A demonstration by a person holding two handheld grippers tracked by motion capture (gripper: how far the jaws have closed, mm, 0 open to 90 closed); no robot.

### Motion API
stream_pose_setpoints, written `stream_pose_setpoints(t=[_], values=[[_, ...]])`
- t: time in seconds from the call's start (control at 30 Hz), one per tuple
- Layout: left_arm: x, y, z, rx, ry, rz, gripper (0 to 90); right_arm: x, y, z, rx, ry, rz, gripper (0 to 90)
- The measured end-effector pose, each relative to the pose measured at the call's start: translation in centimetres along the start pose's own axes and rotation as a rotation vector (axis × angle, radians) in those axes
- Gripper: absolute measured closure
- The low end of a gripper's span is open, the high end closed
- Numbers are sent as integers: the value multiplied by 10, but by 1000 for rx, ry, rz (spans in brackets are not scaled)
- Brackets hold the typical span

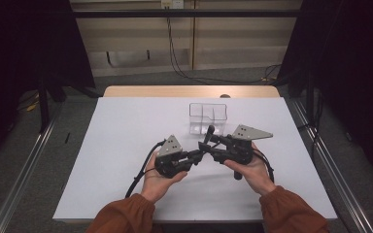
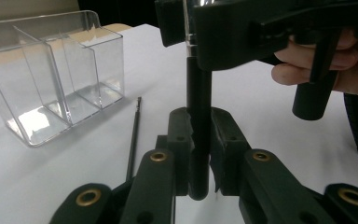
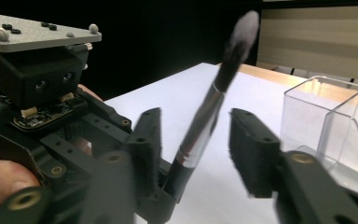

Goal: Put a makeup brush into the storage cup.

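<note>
A makeup brush (image 3: 213, 95) with a black handle, a silver ferrule and a dark fluffy tip stands tilted between the two grippers. My left gripper (image 2: 198, 140) is shut on the lower end of the handle (image 2: 198, 88). My right gripper (image 3: 198, 144) has its jaws on either side of the brush, with a gap showing at the right-hand jaw. In the high view both hands hold the grippers nose to nose at the table's middle: the left gripper (image 1: 198, 155), the right gripper (image 1: 209, 143), and the brush tip (image 1: 210, 129) poking up toward the box.
A clear plastic box (image 1: 208, 116) with several compartments stands just beyond the grippers. A thin black rod (image 2: 134, 135) lies on the white table top (image 1: 126, 145) beside the box. The table's wooden far edge (image 1: 189, 91) runs behind.
</note>
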State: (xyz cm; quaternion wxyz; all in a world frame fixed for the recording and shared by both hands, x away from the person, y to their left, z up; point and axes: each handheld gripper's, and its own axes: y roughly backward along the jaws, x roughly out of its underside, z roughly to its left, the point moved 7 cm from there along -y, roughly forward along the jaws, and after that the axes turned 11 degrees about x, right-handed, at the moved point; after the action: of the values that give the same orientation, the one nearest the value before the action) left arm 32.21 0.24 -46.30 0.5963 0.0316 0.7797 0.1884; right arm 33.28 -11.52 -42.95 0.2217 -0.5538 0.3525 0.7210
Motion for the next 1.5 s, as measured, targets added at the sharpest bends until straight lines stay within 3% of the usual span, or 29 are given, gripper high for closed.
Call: stream_pose_setpoints(t=[0.27,0.73,0.97,1.1,1.13,1.33,1.5], values=[[4,-3,0,1,2,11,796,3,-2,1,-39,-35,18,775],[3,-6,-3,32,-7,-13,786,0,2,5,-87,-37,21,802],[3,-6,-2,37,10,-22,734,0,3,6,-94,-29,25,803],[3,-6,-4,47,13,-20,677,-1,4,5,-94,-34,18,803],[3,-7,-5,48,16,-11,622,-1,5,3,-90,-36,16,803],[4,-8,-10,48,13,10,481,-2,7,1,-88,-42,14,803],[2,-6,-6,7,28,6,300,-1,8,0,-84,-41,13,803]])
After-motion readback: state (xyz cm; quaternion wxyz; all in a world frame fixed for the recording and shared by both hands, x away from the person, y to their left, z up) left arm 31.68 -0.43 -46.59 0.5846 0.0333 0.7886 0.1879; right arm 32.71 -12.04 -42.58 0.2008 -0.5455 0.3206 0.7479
